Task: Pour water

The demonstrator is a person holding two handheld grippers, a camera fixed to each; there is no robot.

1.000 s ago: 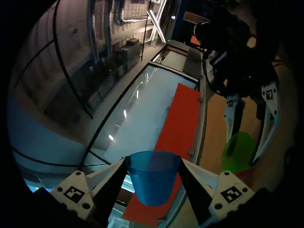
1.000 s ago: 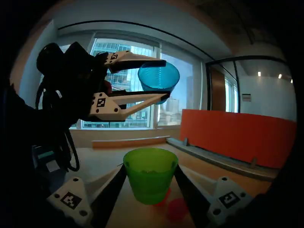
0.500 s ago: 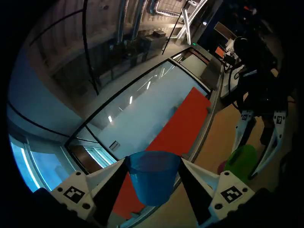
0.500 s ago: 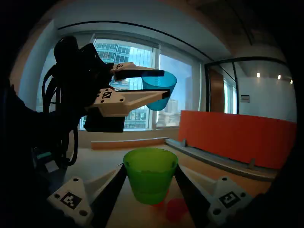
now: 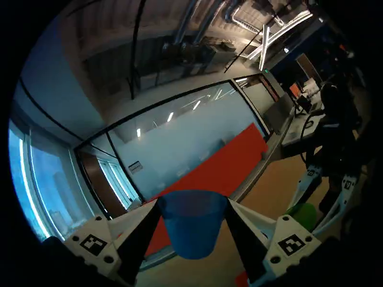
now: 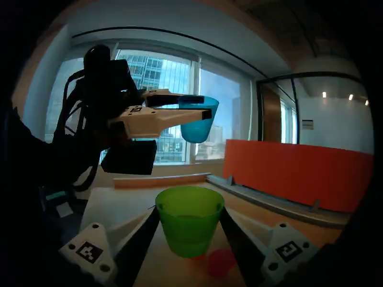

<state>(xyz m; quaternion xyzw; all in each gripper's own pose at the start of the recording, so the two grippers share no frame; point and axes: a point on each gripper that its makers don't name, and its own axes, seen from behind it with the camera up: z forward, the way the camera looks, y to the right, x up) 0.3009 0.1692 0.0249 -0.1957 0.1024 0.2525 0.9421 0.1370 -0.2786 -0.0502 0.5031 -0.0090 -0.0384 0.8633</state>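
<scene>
My left gripper (image 5: 192, 224) is shut on a blue translucent cup (image 5: 192, 222). In the right gripper view that blue cup (image 6: 197, 119) hangs nearly upright in the air, above and slightly behind the green cup, held by the left gripper (image 6: 203, 108) and a dark-sleeved arm. My right gripper (image 6: 189, 222) is shut on a green cup (image 6: 189, 219), held upright just above the tabletop. In the left gripper view the green cup (image 5: 303, 214) and the right gripper (image 5: 321, 210) appear small at the lower right.
A wooden table (image 6: 119, 205) runs toward large windows (image 6: 163, 115). An orange partition (image 6: 301, 172) on a grey rail borders its right side. Small red objects (image 6: 218, 260) lie on the table under the green cup.
The left gripper has rotated the blue cup from tipped over back toward upright and lowered it a little. The green cup and right gripper have stayed in place.
</scene>
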